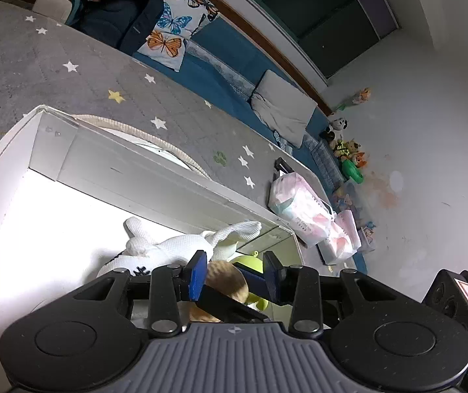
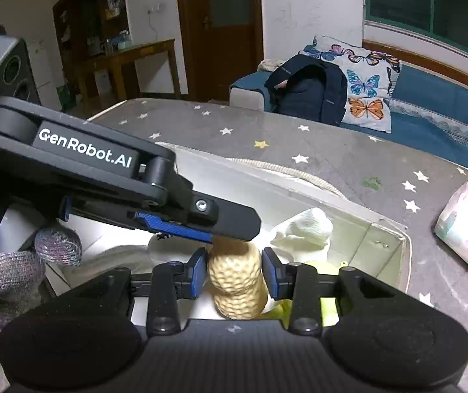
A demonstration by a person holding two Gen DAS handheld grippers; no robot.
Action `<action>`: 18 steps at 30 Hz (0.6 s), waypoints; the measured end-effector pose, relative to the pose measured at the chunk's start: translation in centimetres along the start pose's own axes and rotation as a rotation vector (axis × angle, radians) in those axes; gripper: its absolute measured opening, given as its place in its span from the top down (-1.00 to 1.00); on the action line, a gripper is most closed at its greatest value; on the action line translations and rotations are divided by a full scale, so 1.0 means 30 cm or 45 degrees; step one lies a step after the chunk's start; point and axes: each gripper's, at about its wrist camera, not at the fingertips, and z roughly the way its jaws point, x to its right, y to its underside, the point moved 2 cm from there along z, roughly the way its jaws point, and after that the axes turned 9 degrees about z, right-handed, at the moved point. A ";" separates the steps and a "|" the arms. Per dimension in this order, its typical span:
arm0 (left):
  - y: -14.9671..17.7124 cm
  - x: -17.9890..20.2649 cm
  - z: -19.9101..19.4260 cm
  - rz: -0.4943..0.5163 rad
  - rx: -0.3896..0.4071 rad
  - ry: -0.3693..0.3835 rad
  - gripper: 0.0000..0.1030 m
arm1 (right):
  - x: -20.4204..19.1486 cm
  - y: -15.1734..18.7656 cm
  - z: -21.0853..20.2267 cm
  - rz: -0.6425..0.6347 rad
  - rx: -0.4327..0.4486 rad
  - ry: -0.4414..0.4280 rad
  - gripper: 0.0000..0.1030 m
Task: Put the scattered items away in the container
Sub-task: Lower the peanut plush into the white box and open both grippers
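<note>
Your right claw (image 2: pixel 235 255) is pinching the peanut toy (image 2: pixel 235 281) across its waist, one blue pad on each side. The toy stands upright in the grip, over the near part of the white box (image 2: pixel 404 239). In the left wrist view the toy's tan top (image 1: pixel 227 275) shows between the fingers of your left claw (image 1: pixel 235 262). That claw is spread: the toy lies against or just beside the left pad, with a gap to the right pad.

From the right wrist view your left claw (image 2: pixel 234 226) reaches in from the left, its fingertip just above the top of the peanut toy. Whether it touches there you cannot tell. A gloved hand (image 2: pixel 5 278) shows at the near left edge.

Inside the box a white knitted rabbit (image 1: pixel 175 249) lies against the far wall, and a yellow-green toy (image 1: pixel 250 263) sits to its right, near the right end.

The box stands on the bench (image 1: pixel 103 75), which is covered with a grey cloth printed with stars. The rim of a woven basket (image 1: pixel 155 137) shows just beyond the box's far wall. A pack of tissues (image 1: pixel 299 203) lies on the bench to the right, apart from the box. Beyond the bench a blue sofa (image 2: pixel 430 91) carries a butterfly cushion (image 2: pixel 365 88) and a dark jacket (image 2: pixel 306 91).
</note>
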 end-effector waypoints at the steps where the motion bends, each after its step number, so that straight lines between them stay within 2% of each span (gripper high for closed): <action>1: 0.000 -0.003 0.001 -0.005 0.000 0.000 0.23 | -0.007 -0.002 0.000 -0.004 -0.003 0.003 0.31; 10: -0.009 -0.013 -0.034 -0.007 0.033 -0.021 0.23 | -0.015 -0.027 0.030 -0.004 -0.068 0.024 0.31; 18: 0.003 -0.024 -0.038 -0.023 0.028 -0.027 0.23 | -0.018 -0.026 0.020 -0.026 -0.050 0.024 0.29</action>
